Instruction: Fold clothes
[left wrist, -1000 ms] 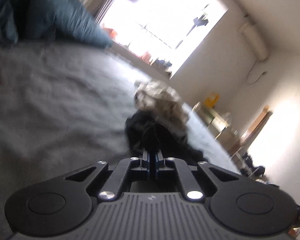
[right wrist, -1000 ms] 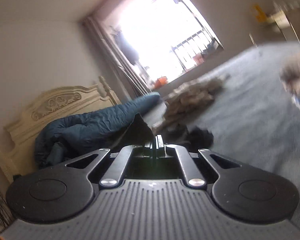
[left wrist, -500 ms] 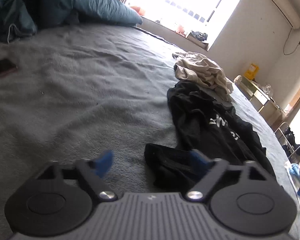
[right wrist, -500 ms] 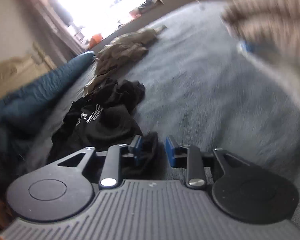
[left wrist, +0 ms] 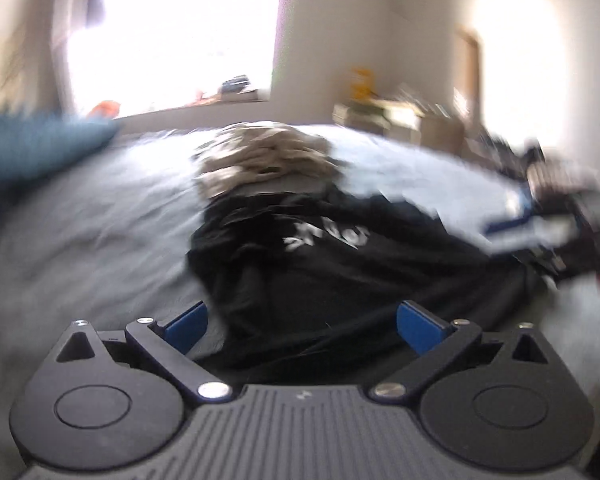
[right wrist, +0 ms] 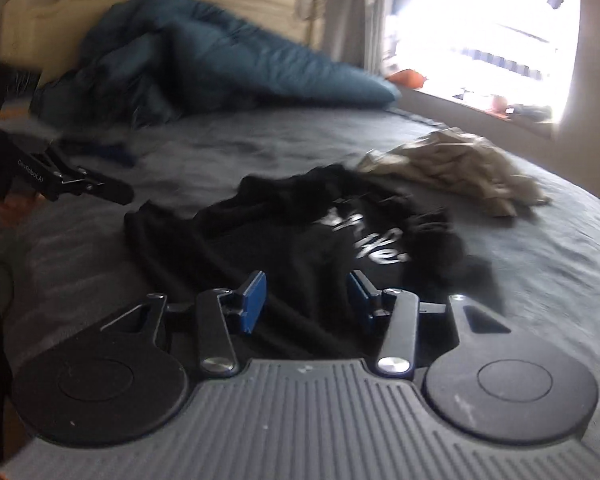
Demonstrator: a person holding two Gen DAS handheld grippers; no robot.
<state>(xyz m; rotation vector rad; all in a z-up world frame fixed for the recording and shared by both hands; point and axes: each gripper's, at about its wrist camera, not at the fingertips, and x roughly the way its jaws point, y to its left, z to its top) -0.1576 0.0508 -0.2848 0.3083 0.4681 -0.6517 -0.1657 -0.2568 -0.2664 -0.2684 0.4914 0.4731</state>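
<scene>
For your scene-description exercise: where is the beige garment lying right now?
In the right wrist view the beige garment lies crumpled on the grey bed, right of centre below the window, just beyond the black shirt.

Black shirt (right wrist: pixel 300 236) on the bed: white lettering across the cloth, too blurred and creased to read in either view. Left of the shirt, the left gripper (right wrist: pixel 112 190): small white print on its black body, roughly "GenRobot.AI".
</scene>
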